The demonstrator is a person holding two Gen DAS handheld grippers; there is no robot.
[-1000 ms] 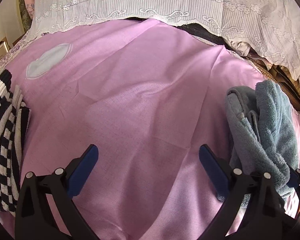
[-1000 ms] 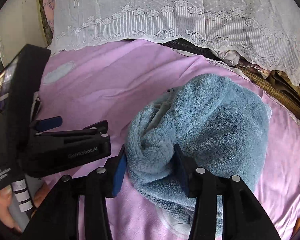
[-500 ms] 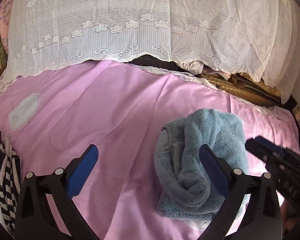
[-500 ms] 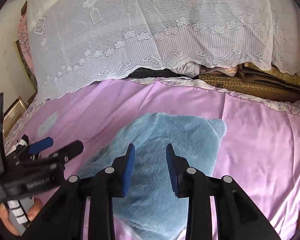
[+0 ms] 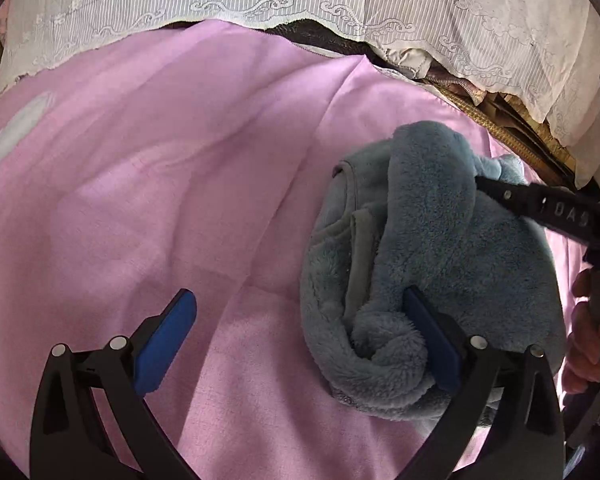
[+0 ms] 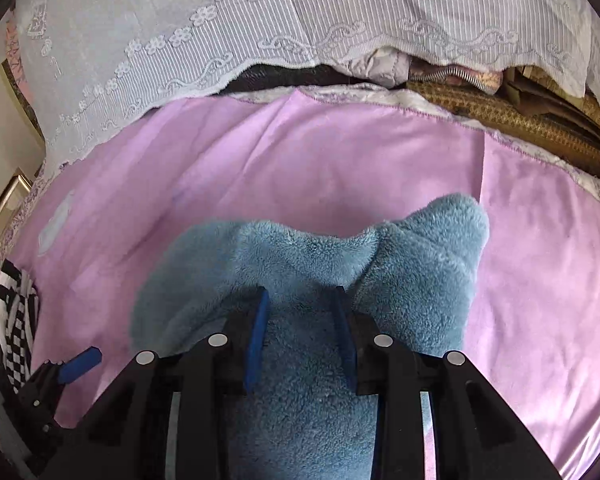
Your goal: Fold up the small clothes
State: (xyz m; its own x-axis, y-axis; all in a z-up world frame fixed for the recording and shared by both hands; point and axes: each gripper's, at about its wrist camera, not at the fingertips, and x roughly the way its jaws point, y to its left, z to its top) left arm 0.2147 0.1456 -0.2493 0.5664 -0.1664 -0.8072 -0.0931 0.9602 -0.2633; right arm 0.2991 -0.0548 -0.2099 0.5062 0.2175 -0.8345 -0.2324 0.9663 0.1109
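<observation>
Since a sec ago, R gripper (image 6: 300,336) has pinched in on the blue fleece garment (image 6: 316,280); its jaws have just been closing, pads now clamped on a fleece ridge. L gripper (image 5: 300,340) hangs wide open, right pad against the bundle's near roll, nothing grasped. Garment lies bunched on the pink sheet (image 5: 180,184), long axis running near-to-far in the left view, one lobe pointing far-right. Striped garment (image 6: 16,320) at left edge. Lace cloth (image 6: 260,20) beyond.
</observation>
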